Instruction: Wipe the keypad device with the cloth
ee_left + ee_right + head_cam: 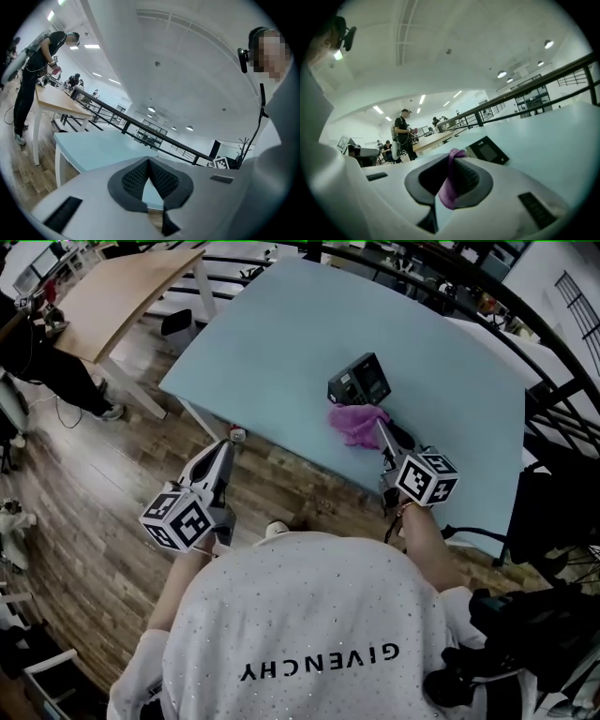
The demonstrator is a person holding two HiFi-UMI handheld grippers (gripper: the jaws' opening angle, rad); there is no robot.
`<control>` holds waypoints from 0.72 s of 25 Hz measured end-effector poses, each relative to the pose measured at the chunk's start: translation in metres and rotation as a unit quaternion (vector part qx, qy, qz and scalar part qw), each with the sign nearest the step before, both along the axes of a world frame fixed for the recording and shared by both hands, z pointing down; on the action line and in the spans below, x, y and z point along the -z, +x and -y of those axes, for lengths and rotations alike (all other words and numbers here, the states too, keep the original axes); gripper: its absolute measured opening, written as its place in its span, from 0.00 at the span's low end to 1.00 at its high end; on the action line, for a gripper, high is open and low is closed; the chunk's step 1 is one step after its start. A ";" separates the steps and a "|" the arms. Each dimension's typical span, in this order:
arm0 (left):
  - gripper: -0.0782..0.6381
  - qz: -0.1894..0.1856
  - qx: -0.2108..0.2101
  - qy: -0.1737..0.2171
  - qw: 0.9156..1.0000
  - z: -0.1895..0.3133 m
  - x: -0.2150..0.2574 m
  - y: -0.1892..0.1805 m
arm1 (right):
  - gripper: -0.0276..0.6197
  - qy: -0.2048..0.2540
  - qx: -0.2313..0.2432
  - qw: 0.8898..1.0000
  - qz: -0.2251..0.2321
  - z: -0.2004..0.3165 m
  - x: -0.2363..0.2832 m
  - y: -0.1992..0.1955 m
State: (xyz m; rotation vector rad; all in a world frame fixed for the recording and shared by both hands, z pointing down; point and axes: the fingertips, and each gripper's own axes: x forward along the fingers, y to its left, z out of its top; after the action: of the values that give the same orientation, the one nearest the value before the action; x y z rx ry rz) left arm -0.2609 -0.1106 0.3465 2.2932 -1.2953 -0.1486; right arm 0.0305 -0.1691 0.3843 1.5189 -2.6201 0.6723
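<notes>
**A:** Where's the keypad device (359, 381) from your seat?

**B:** Face up on the pale blue desk (281, 334), at twelve o'clock from my right gripper (379, 429). That gripper's fingers are clenched on the purple cloth (354, 421). The cloth lies bunched at the device's near edge, touching or just beside it; I can't tell which.

**A:** And the other one?

**B:** My left gripper (228, 446) hangs off the desk at eight o'clock from the device, over the wooden floor (112, 484). Its fingers are pressed together on nothing.

**A:** How will you wipe?

**B:** I'd carry the cloth forward onto the face, keeping the loose fold under the fingers so only fabric drags across. I'd press lightly. The device looks light and may slide, so the left gripper could brace its far side.
</notes>
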 end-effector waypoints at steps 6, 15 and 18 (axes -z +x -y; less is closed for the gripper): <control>0.11 0.002 0.005 0.027 1.000 -0.033 0.019 0.057 | 0.08 0.038 0.010 0.994 -0.100 -0.045 0.042 0.045; 0.11 -0.017 0.008 0.002 1.000 -0.103 -0.001 0.145 | 0.08 0.054 0.029 0.991 -0.117 -0.122 0.059 0.107; 0.11 -0.022 0.006 -0.007 1.000 -0.128 -0.011 0.166 | 0.08 0.034 0.028 0.994 -0.104 -0.144 0.048 0.129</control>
State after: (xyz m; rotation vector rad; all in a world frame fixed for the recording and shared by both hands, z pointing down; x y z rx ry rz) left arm -0.0951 0.0177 0.3572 2.2584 -1.2840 -0.1925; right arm 0.1594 -0.0248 0.3362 1.4379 -2.5418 0.3998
